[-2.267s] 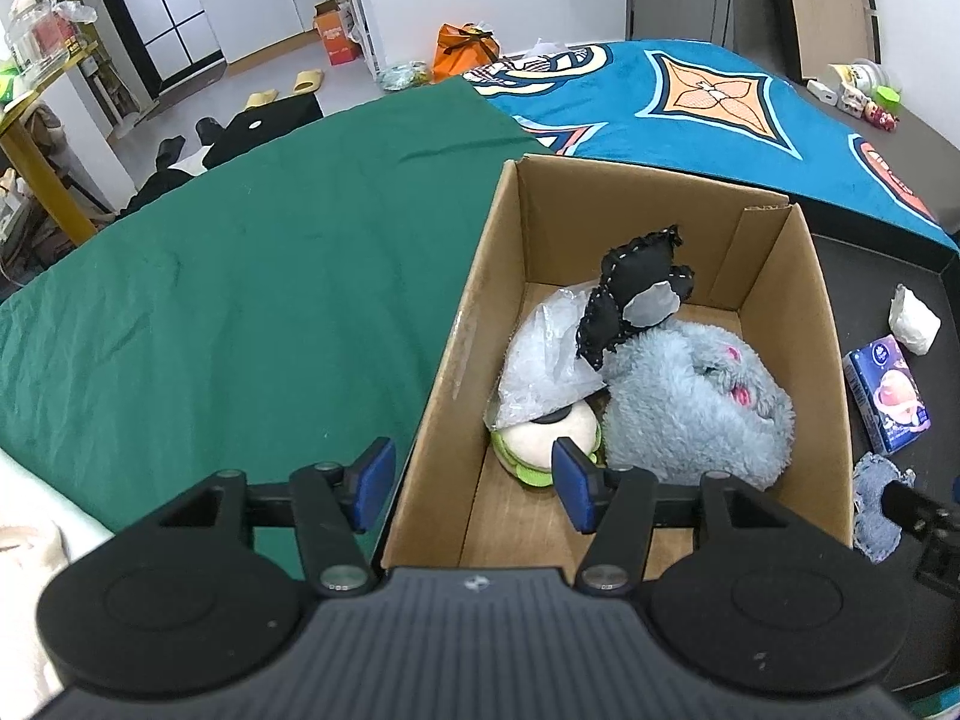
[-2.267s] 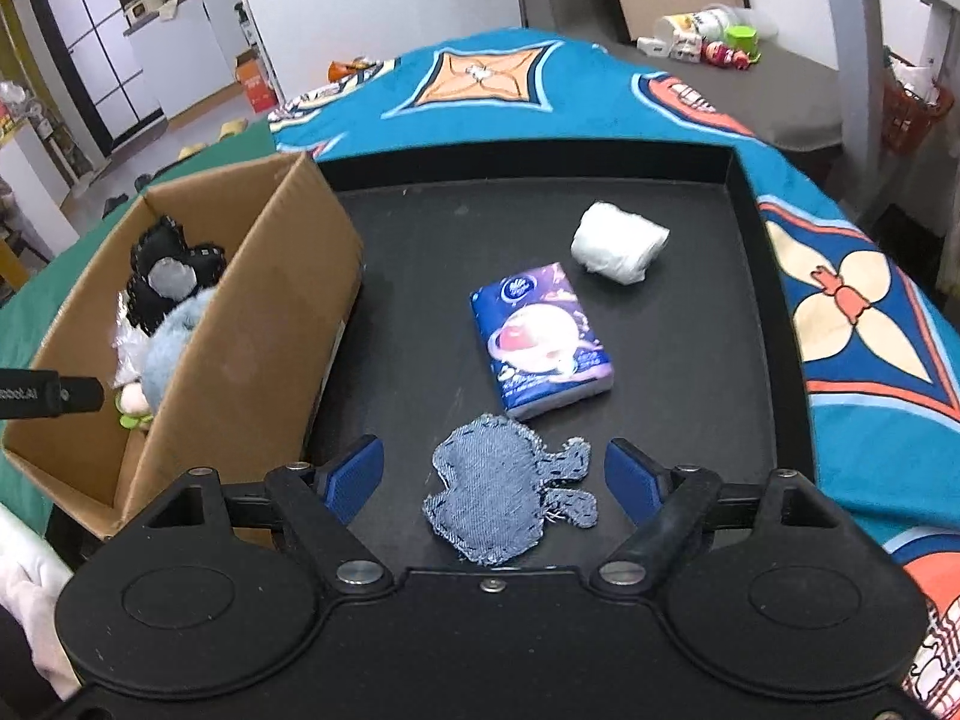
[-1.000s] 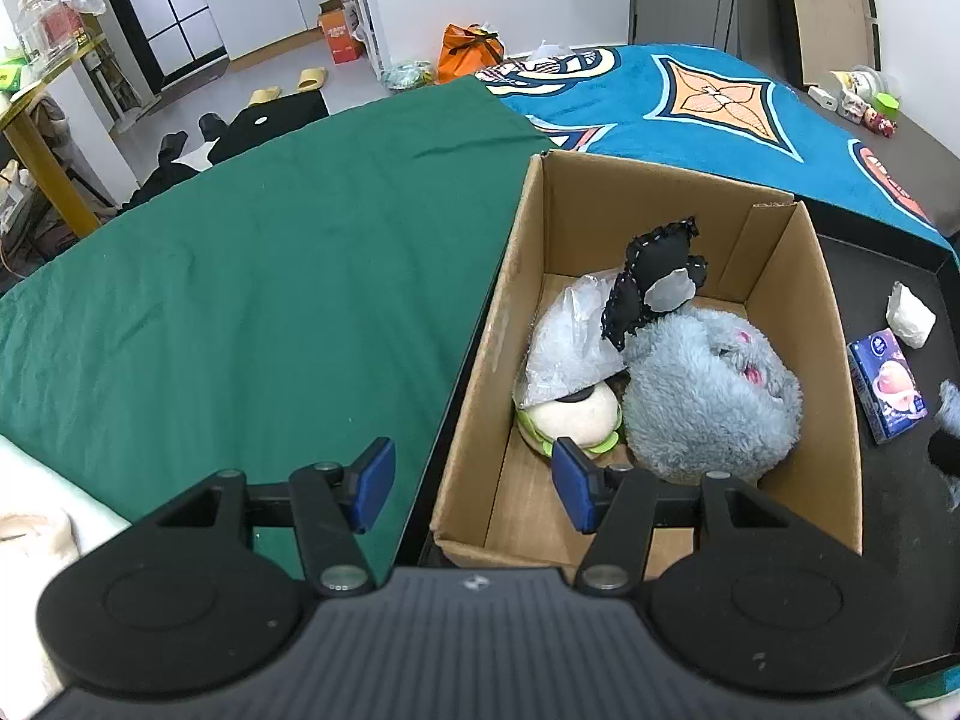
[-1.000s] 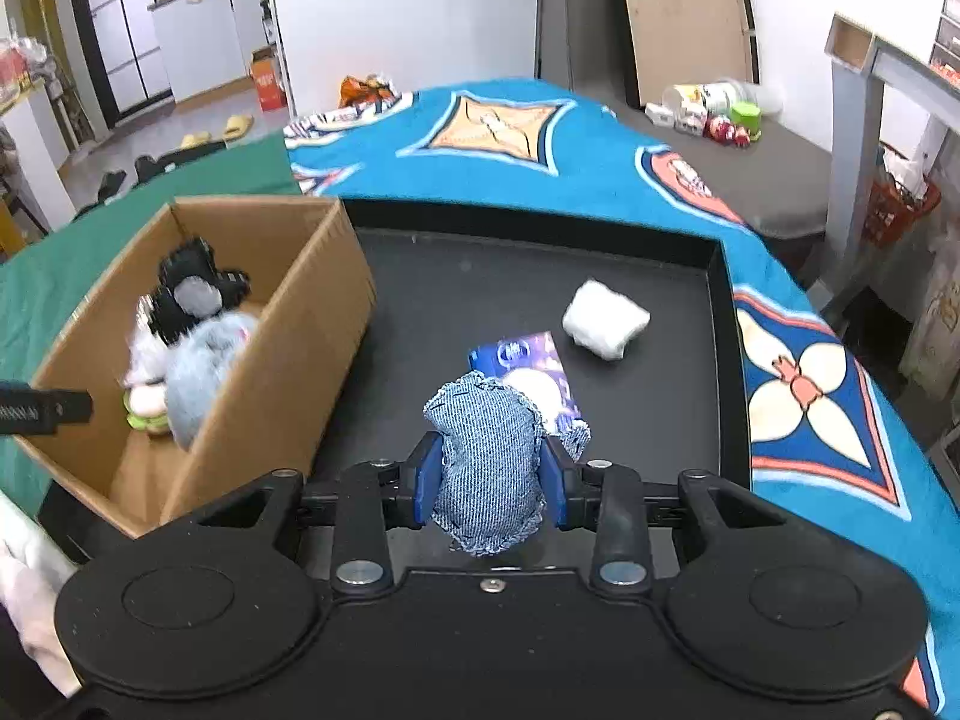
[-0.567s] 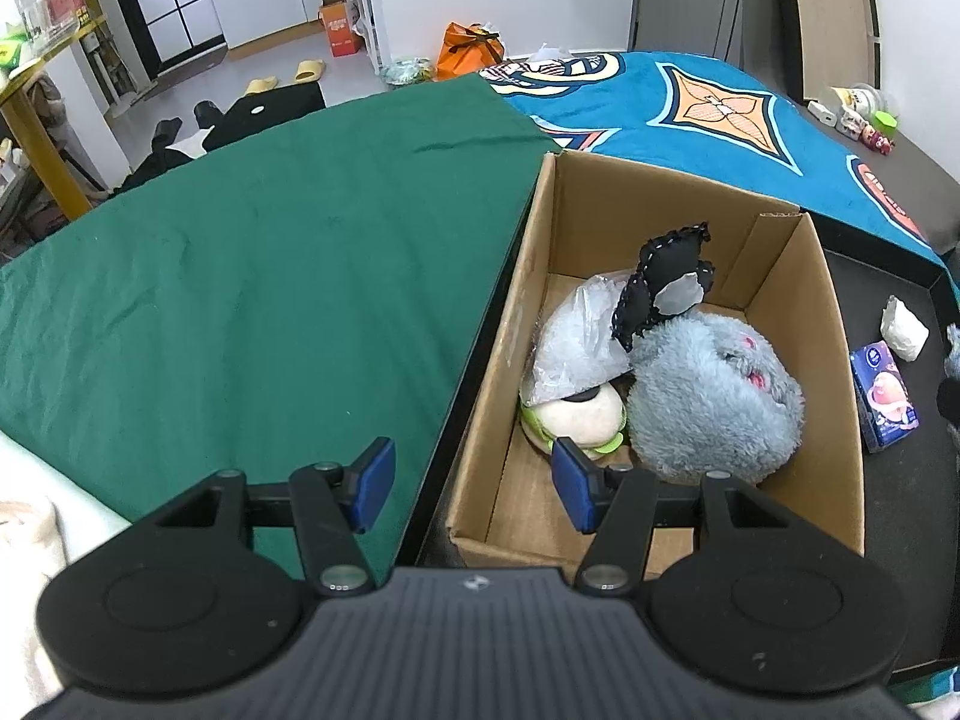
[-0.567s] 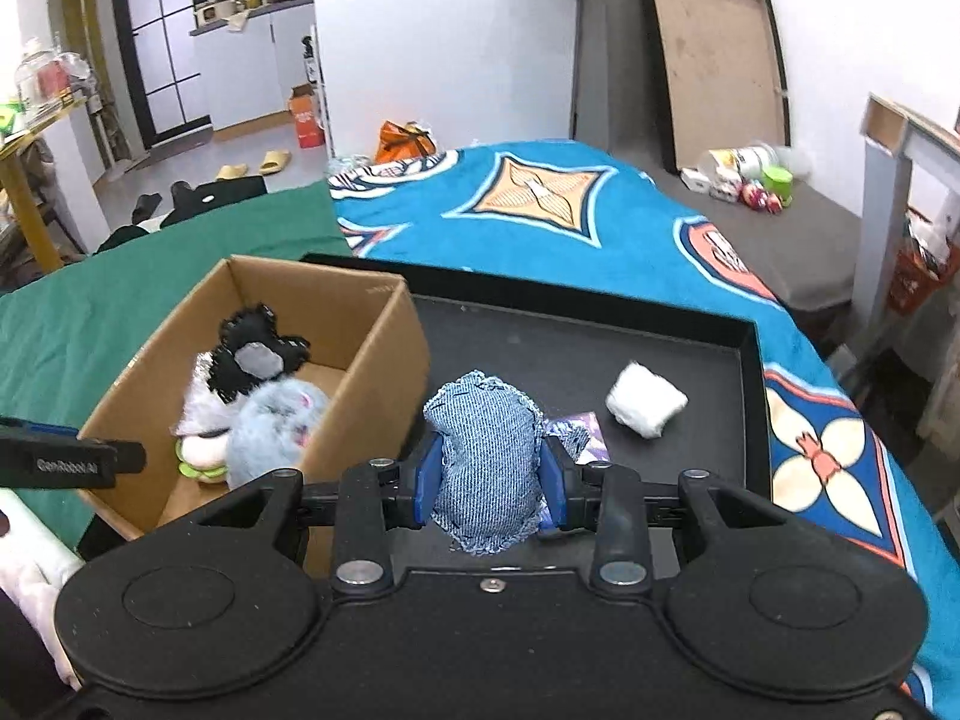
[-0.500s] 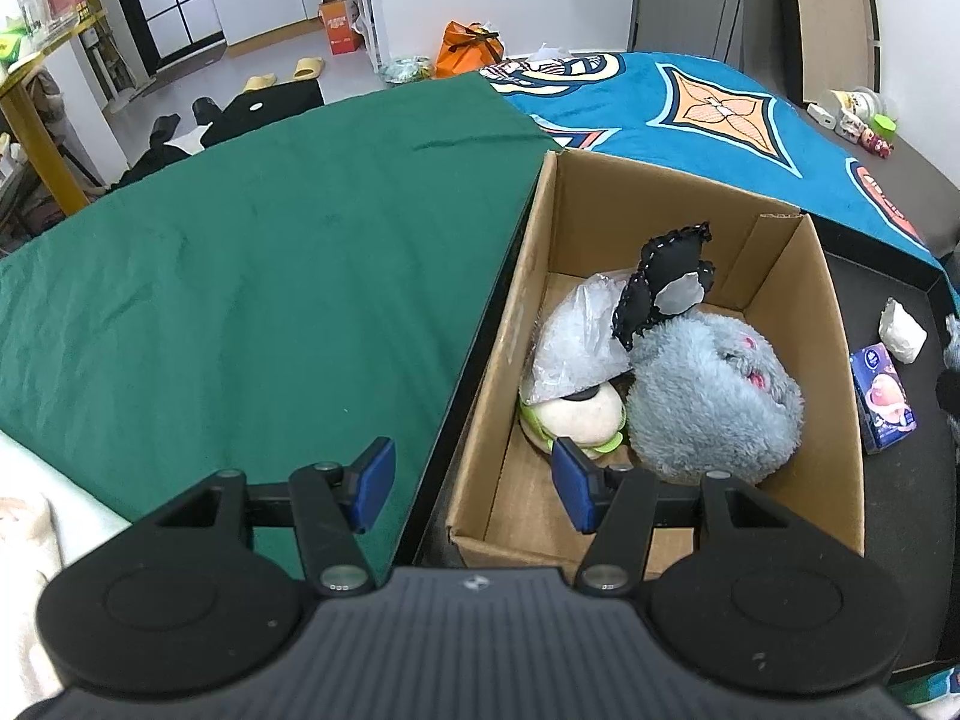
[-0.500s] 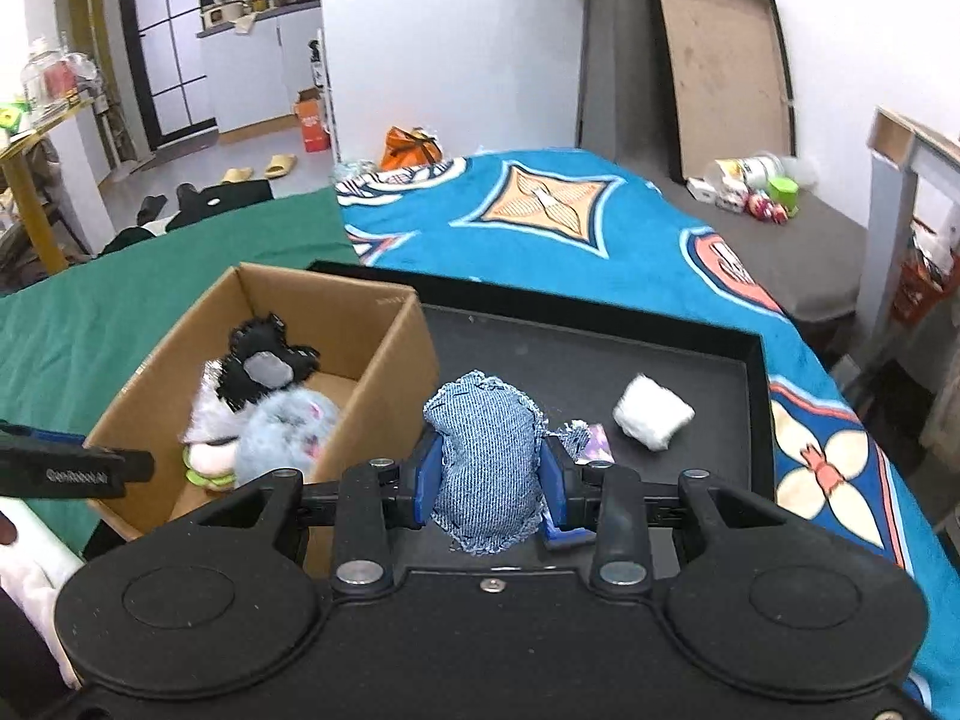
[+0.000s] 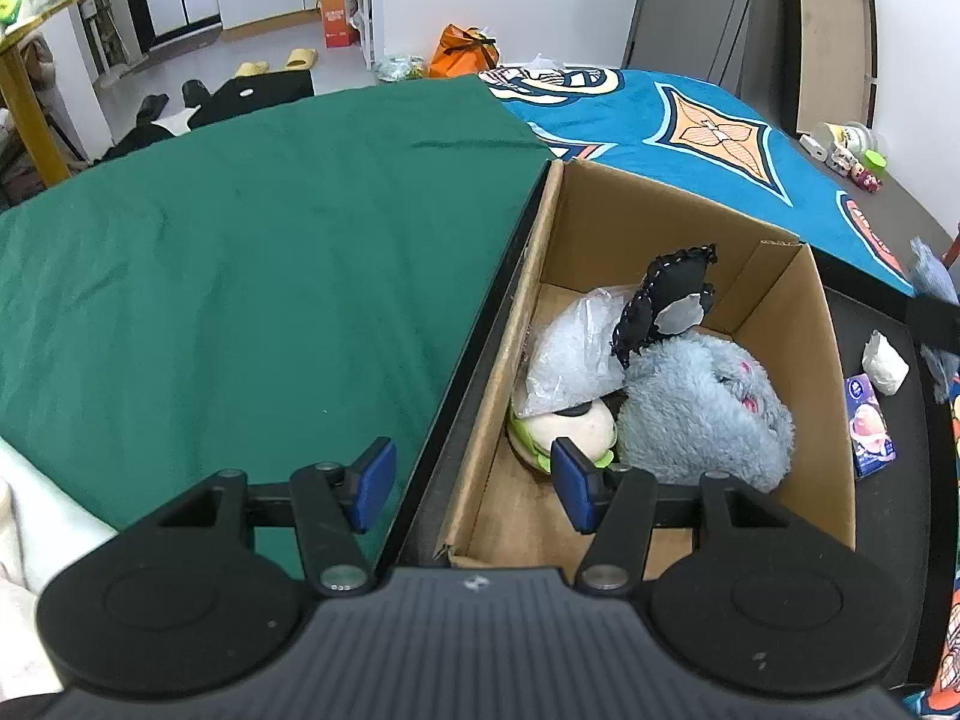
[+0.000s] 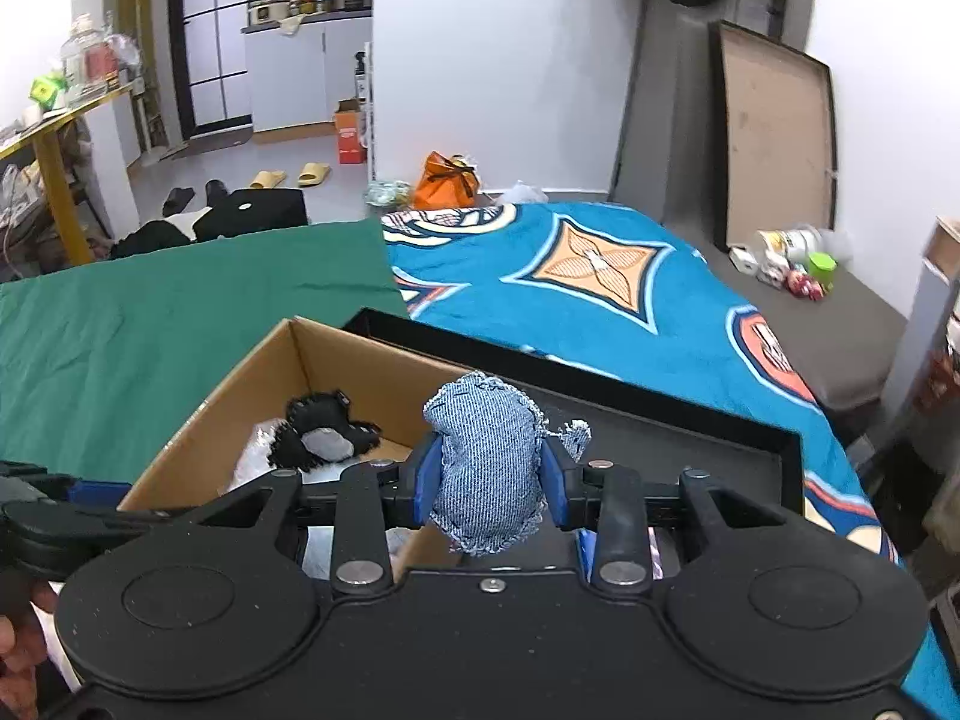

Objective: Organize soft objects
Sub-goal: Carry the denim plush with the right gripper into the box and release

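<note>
left wrist view: the left tool (image 9: 465, 483) hangs with its blue pads spread and nothing between them, straddling the near left wall of the cardboard box (image 9: 831, 420). the box stands in a black tray (image 9: 927, 480) and holds a grey plush ball (image 9: 702, 414), a black felt toy (image 9: 669, 300), a clear plastic bag (image 9: 570, 354) and a green-and-cream toy (image 9: 567, 429), all packed toward the far end. near floor of the box bare. a tissue pack (image 9: 870, 426) and a white wad (image 9: 885, 354) lie on the tray, right of the box. the denim toy (image 9: 933, 279) shows at the right edge, above the tray.

right wrist view: the right tool (image 10: 489, 477) pinches the denim toy (image 10: 486, 468) between its pads, held in the air above the box's near right wall (image 10: 426, 540), with the box interior (image 10: 360, 372) ahead and to the left. the left tool (image 10: 60, 516) lies at the left edge.

step in hand, as judged: carrying the denim toy to the box. the next move calls for a shift left until the toy is fully over the opening, a small descent, then release. the tissue pack and the wad remain on the tray.
</note>
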The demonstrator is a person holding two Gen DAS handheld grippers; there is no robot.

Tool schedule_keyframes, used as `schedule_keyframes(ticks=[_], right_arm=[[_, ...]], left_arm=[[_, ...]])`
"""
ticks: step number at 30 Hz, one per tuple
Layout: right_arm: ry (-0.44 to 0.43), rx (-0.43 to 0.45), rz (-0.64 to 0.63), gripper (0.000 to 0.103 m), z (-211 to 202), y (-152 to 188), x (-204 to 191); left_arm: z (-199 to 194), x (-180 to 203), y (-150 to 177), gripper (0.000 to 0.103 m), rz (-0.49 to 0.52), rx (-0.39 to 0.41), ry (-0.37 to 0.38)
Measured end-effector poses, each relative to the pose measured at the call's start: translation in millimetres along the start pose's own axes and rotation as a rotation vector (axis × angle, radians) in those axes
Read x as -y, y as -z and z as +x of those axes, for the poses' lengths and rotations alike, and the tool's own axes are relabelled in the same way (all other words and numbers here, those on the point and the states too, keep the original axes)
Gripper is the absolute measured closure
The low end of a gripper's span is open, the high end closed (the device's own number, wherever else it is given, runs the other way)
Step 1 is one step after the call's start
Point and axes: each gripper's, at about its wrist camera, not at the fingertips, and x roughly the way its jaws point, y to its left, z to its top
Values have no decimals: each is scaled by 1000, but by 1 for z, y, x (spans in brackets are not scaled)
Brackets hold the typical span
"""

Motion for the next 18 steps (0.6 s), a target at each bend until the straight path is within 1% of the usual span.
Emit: schedule_keyframes(ticks=[4,5,7,8,12,13,14,15,16,18], right_arm=[[-6,1,-29,68,5,-7,-11],[-7,1,-36,68,6,-9,-14],[-11,1,-54,68,8,-12,-20],[-12,1,-64,68,9,-14,-24],[-20,13,-81,67,11,-22,-32],[-19,19,-86,65,11,-24,-34],[-18,22,-91,61,12,-25,-35],[-14,25,-95,60,12,-26,-36],[-16,27,-100,59,12,-26,-37],[-17,26,-102,53,11,-26,-36]], left_arm=[[4,-6,0,51,-27,0,12],[5,-8,0,54,-36,3,15],[5,-10,0,63,-50,6,19],[6,-12,0,71,-57,4,24],[7,-16,0,81,-70,5,55],[6,-16,1,83,-70,7,62],[5,-16,1,86,-70,8,69],[5,-16,1,88,-69,8,73],[5,-16,1,89,-69,8,75],[5,-16,1,89,-70,8,78]])
